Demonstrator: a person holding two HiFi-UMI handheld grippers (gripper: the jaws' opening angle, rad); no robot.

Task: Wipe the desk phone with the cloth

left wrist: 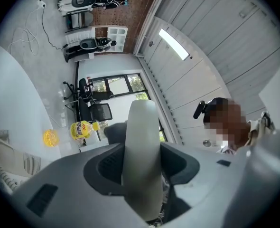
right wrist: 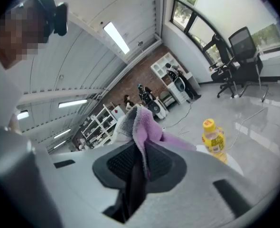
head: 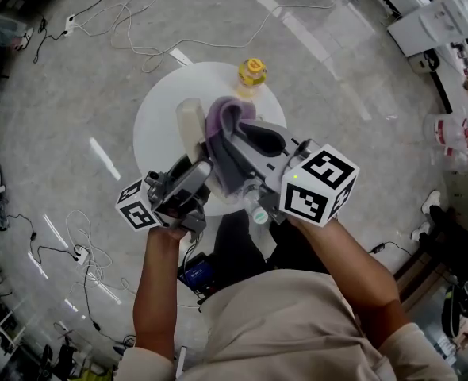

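Above the white table [head: 151,129], my left tongs [left wrist: 141,177] clamp the handset [head: 189,125], lying near-to-far; my right tongs [right wrist: 137,167] grip the cloth [head: 219,117] just right of it.

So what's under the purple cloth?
The cloth, shut in the right gripper, lies against the handset held by the left gripper. Below is the white table; the cloth covers whatever else lies there.
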